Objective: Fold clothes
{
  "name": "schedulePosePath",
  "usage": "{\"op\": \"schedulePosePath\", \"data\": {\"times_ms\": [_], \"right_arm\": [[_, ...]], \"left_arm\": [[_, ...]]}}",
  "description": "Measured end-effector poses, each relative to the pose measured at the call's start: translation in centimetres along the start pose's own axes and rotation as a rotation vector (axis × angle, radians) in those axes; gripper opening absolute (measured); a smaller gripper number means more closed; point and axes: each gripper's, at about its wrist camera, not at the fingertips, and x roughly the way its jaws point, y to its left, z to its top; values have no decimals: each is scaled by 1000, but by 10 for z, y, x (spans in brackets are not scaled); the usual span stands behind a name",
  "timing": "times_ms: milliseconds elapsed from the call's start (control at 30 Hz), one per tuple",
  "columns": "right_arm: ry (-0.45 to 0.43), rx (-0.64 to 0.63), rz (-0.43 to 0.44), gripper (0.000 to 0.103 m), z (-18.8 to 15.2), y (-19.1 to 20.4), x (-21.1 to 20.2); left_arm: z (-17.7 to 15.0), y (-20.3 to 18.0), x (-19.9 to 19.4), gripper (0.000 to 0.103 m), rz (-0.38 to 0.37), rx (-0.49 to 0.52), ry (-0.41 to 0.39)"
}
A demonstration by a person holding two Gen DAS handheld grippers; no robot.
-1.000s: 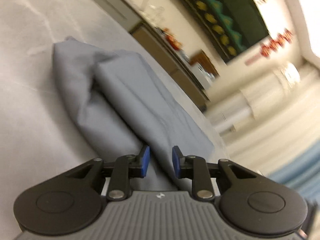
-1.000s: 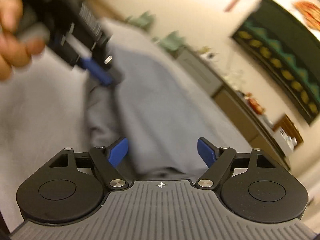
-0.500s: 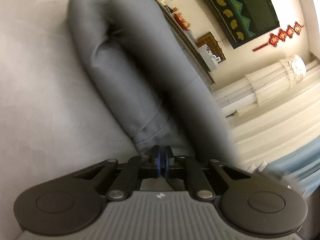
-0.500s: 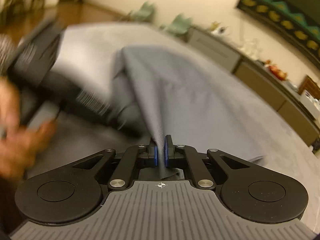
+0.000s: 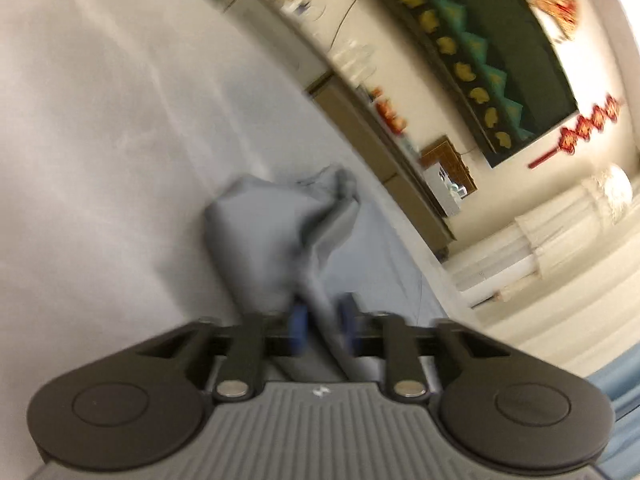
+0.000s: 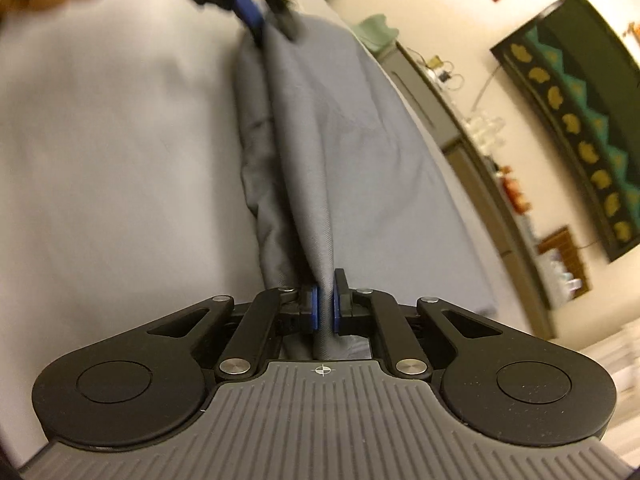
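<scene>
Grey garment [image 6: 320, 152] pinched by right gripper [image 6: 325, 307]; left gripper [image 5: 322, 326], blurred, opening around a fold

Setting: home interior, living or dining room. Evidence: cream walls; long low sideboard [image 5: 372, 128] along the wall, carrying glassware [image 6: 486, 124] and small ornaments; large dark wall hanging [image 5: 480, 52] with green and gold border; red knot decoration [image 5: 580, 128]; pale curtains [image 5: 560, 264]; green chairs [image 6: 376, 30] at the far end of a grey-covered table [image 5: 100, 160].
</scene>
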Motion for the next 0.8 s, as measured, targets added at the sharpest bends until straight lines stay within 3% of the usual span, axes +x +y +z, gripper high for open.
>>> {"op": "schedulePosePath", "data": {"times_ms": [100,200,300,367,467,533,667,767,800], "right_arm": [[-11,-8,-23,11,-16,-4,-4],[2,-10,-77,13,-30,-2,-9],[11,89,-86,16,-49,-11,-19],[-20,244,-66,47,-57,-33,-29],[-78,389,-57,54,-68,-49,-59],[-55,359,-79,54,-75,-45,-68],[54,191,-117,54,-79,-32,-47],[77,61,-144,53,-72,-24,-24],[83,50,-135,51,-67,-26,-19]], "left_arm": [[-2,-8,10,14,-4,29,19],[-8,-11,-6,19,-28,76,23],[-8,8,-28,19,-24,31,-18],[-6,17,-38,22,-52,-12,-30],[-9,10,-39,31,-38,17,-17],[-17,10,-37,31,-27,28,12],[-28,13,-27,43,17,40,61],[-26,11,-11,42,44,66,64],[-24,11,-8,35,42,69,58]]}}
